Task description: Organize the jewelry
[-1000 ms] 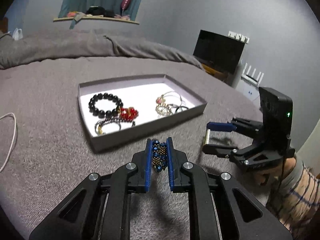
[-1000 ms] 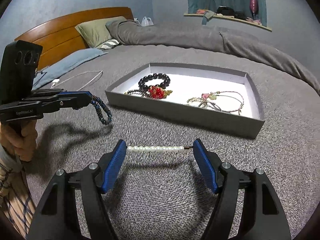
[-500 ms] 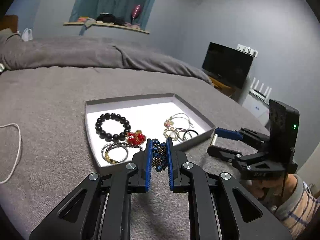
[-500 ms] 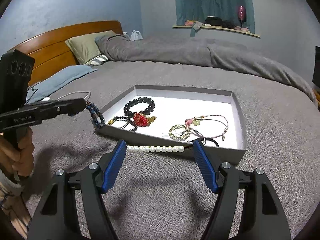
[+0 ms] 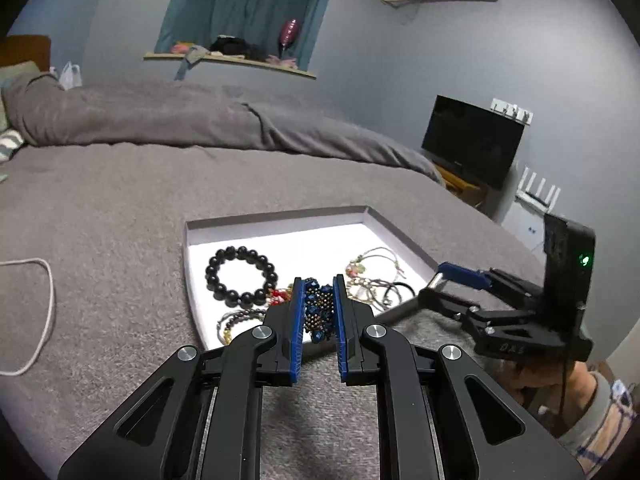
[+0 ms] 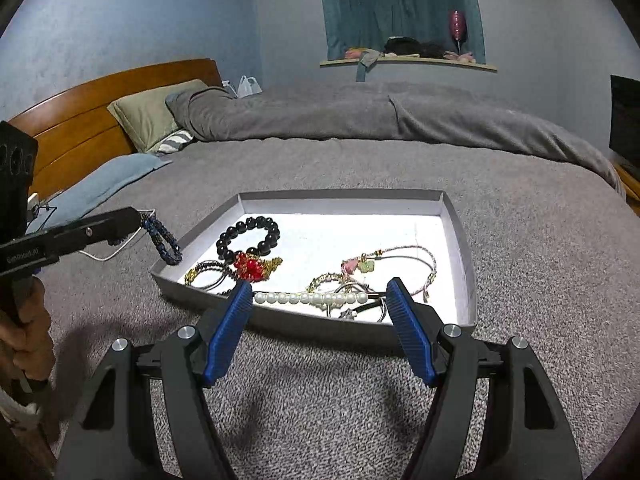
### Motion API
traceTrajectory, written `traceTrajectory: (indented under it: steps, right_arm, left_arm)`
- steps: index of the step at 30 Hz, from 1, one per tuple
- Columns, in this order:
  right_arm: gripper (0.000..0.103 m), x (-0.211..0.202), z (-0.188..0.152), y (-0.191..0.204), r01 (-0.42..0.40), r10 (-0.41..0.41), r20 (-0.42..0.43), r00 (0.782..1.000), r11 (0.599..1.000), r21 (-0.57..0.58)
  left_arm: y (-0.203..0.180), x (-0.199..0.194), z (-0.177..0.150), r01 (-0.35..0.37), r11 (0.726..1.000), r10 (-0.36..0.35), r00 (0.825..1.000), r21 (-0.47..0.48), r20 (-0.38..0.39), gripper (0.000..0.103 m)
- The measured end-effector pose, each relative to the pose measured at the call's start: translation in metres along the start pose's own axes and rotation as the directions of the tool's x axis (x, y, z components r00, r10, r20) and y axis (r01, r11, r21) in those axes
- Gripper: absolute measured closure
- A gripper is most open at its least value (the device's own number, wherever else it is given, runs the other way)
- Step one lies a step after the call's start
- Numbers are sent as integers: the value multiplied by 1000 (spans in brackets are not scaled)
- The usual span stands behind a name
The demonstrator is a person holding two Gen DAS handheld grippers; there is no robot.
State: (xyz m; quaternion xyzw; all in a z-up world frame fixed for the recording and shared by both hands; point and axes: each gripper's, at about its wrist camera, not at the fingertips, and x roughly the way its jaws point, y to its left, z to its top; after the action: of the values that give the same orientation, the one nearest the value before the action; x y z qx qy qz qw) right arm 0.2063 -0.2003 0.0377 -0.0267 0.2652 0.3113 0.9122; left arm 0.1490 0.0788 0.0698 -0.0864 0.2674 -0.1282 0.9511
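A grey tray [image 5: 276, 216] [image 6: 464, 240] with a white floor lies on the grey bed. In it are a black bead bracelet [image 5: 240, 276] [image 6: 248, 236], a red bead piece [image 6: 250, 266] and several thin bracelets [image 6: 384, 264]. My left gripper [image 5: 317, 292] is shut on a blue and gold beaded bracelet [image 5: 318, 314] [image 6: 162, 240], held above the tray's near left corner. My right gripper [image 6: 318, 300] is shut on a white pearl bar clip [image 6: 310, 299], held endwise between the pads over the tray's near edge.
A white cable [image 5: 44, 312] lies on the bed at the left. A rolled grey duvet [image 6: 360, 116], pillows [image 6: 144, 116] and a wooden headboard [image 6: 80, 120] are behind. A television [image 5: 472, 144] stands at the right. A window ledge [image 6: 408, 60] holds clutter.
Both grippers have risen and moved forward towards the tray, each still holding its piece. The pearl clip now hangs over the tray's near edge and the blue bracelet over its corner.
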Motion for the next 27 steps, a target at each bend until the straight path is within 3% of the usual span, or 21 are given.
traceTrajectory:
  steps: [6, 14, 20, 22, 23, 25, 26, 27]
  right_arm:
    - [34, 10, 2, -7, 14, -14, 14, 1000, 1000, 15]
    - [34, 44, 3, -13, 59, -57, -73, 996, 998, 22]
    - [34, 55, 1, -8, 89, -89, -123, 988, 996, -6]
    - [30, 55, 0, -7, 96, -96, -123, 988, 995, -11]
    - [24, 55, 1, -7, 97, -97, -122, 988, 995, -12]
    - [23, 52, 1, -7, 96, -97, -113, 989, 995, -17]
    - [23, 51, 1, -6, 94, -95, -107, 990, 995, -20]
    - [23, 49, 1, -6, 94, -95, -98, 991, 995, -23]
  left_arm:
    - [4, 15, -1, -53, 999, 53, 999, 6, -4, 89]
    - [10, 69, -4, -93, 995, 95, 991, 21, -90, 89]
    - [9, 78, -8, -95, 995, 100, 987, 41, -122, 88]
    - [7, 79, -9, -103, 993, 108, 986, 49, -127, 78]
    - [6, 79, -10, -109, 993, 115, 985, 55, -127, 68]
    - [4, 77, -10, -117, 991, 125, 985, 66, -118, 60]
    - [3, 75, -10, -119, 990, 126, 986, 71, -110, 49]
    - [1, 72, -10, -125, 989, 132, 986, 76, -97, 44]
